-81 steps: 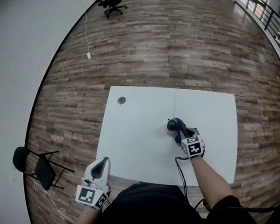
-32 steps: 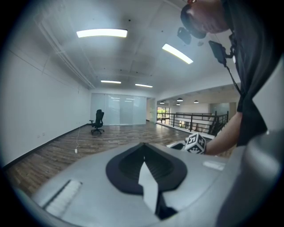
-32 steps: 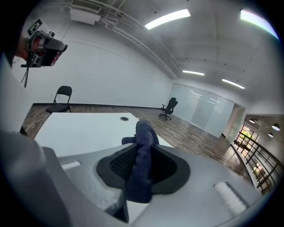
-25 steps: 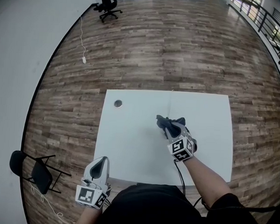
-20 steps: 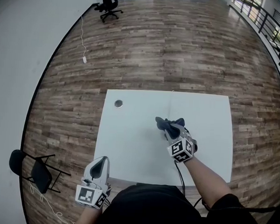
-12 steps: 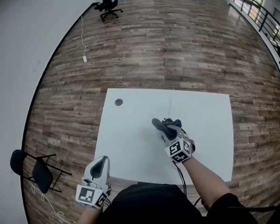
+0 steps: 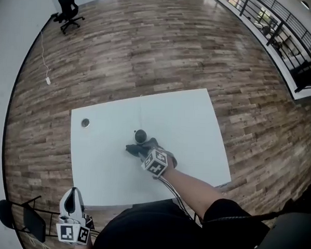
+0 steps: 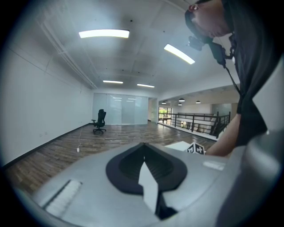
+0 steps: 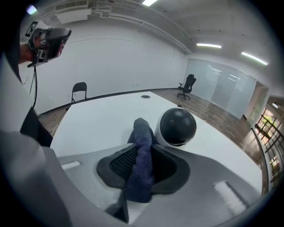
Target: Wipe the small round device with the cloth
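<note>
The left hand-held gripper (image 7: pixel 72 196) hangs off the table's (image 7: pixel 101 170) near-left corner, over the floor, jaws clenched on nothing and pointing roughly level. Bare tabletop lies open left and right of the small round device (image 7: pixel 140 135), which stands mid-table. Just near of it, the right hand-held gripper (image 7: pixel 147 151) tilts downward, grasping the cloth (image 7: pixel 136 149), its forearm crossing the near-right edge

Black sleeve (image 7: pixel 230 214) — grey left hand-held gripper (image 7: pixel 73 191), black-and-white marker cube (image 7: pixel 71 233).
</note>
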### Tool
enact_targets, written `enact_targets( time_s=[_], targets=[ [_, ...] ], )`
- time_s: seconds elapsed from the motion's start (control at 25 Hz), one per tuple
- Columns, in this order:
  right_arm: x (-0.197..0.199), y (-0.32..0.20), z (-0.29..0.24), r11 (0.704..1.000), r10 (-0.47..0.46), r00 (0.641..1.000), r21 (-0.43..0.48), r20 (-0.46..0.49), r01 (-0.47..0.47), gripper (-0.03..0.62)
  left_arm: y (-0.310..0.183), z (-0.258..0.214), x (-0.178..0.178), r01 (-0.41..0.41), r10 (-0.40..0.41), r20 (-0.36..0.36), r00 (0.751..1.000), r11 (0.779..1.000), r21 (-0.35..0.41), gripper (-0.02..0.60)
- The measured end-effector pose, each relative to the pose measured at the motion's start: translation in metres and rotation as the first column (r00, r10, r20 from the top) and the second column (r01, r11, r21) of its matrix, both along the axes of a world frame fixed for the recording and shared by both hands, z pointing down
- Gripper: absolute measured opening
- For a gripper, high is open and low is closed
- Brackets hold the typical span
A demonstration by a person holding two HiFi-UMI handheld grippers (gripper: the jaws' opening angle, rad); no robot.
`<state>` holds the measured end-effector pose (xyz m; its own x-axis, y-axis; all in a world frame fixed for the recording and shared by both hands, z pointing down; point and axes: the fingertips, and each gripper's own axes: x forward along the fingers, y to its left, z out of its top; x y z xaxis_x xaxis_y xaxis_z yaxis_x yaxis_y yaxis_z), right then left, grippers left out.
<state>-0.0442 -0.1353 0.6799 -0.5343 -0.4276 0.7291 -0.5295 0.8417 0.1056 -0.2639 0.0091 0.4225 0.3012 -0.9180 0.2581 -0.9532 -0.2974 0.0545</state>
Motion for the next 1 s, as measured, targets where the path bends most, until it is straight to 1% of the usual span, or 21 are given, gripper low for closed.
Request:
enact_targets(
  time_s=[0.08, 0.12, 0.16, 0.24, 0.32, 0.36, 0.44, 0.52, 0.64, 0.68, 0.84, 1.0],
  targets=[
    [0.001, 0.006, -0.003, 1.0, -0.004, 1.0, -0.015, 0.024, 0.004, 0.094, 0.0, 0.002, 0.0, 0.0, 0.0, -0.004, 1.0, 1.0, 0.002, 0.003],
    [-0.002, 0.007, -0.011, 1.0, -0.014, 0.999, 0.004, 0.044, 0.014, 0.094, 0.0, 0.003, -0.001, 0.002, -0.002, -0.005, 1.0, 1.0, 0.005, 0.003],
    [-0.006, 0.006, -0.022, 0.999, -0.025, 0.998, 0.04, 0.065, 0.023, 0.094, -0.001, 0.003, -0.001, 0.004, -0.004, -0.007, 1.0, 1.0, 0.006, 0.003],
    [-0.013, -0.002, -0.053, 0.988, -0.04, 0.995, 0.154, 0.095, 0.025, 0.094, -0.002, 0.004, -0.002, 0.005, -0.005, -0.01, 1.0, 1.0, 0.008, 0.003],
    [-0.015, -0.015, -0.086, 0.958, -0.027, 0.994, 0.285, 0.101, -0.003, 0.094, -0.003, 0.005, -0.002, 0.002, -0.002, -0.013, 1.0, 1.0, 0.01, 0.003],
    [-0.014, -0.022, -0.099, 0.941, -0.013, 0.995, 0.337, 0.099, -0.022, 0.094, -0.002, 0.006, -0.003, 0.001, -0.001, -0.014, 1.0, 1.0, 0.011, 0.003],
    [-0.01, -0.034, -0.113, 0.92, 0.02, 0.996, 0.388, 0.091, -0.053, 0.094, -0.003, 0.006, -0.003, 0.001, 0.0, -0.014, 1.0, 1.0, 0.013, 0.003],
    [-0.003, -0.045, -0.109, 0.923, 0.058, 0.995, 0.376, 0.076, -0.082, 0.094, -0.003, 0.005, -0.003, 0.0, 0.0, -0.012, 1.0, 1.0, 0.014, 0.003],
    [0.008, -0.051, -0.086, 0.948, 0.114, 0.992, 0.291, 0.055, -0.125, 0.094, -0.002, 0.005, -0.001, -0.002, 0.002, -0.009, 1.0, 1.0, 0.013, 0.003],
    [0.011, -0.05, -0.08, 0.952, 0.127, 0.99, 0.273, 0.057, -0.137, 0.094, -0.002, 0.006, 0.0, -0.002, 0.002, -0.009, 1.0, 1.0, 0.011, 0.003],
    [0.016, -0.047, -0.072, 0.952, 0.141, 0.987, 0.264, 0.074, -0.156, 0.094, -0.001, 0.007, 0.0, 0.002, -0.002, -0.012, 1.0, 1.0, 0.009, 0.003],
    [0.021, -0.052, -0.075, 0.949, 0.181, 0.979, 0.243, 0.096, -0.2, 0.094, -0.001, 0.006, 0.006, -0.006, 0.007, -0.009, 1.0, 1.0, 0.01, 0.003]
  ],
)
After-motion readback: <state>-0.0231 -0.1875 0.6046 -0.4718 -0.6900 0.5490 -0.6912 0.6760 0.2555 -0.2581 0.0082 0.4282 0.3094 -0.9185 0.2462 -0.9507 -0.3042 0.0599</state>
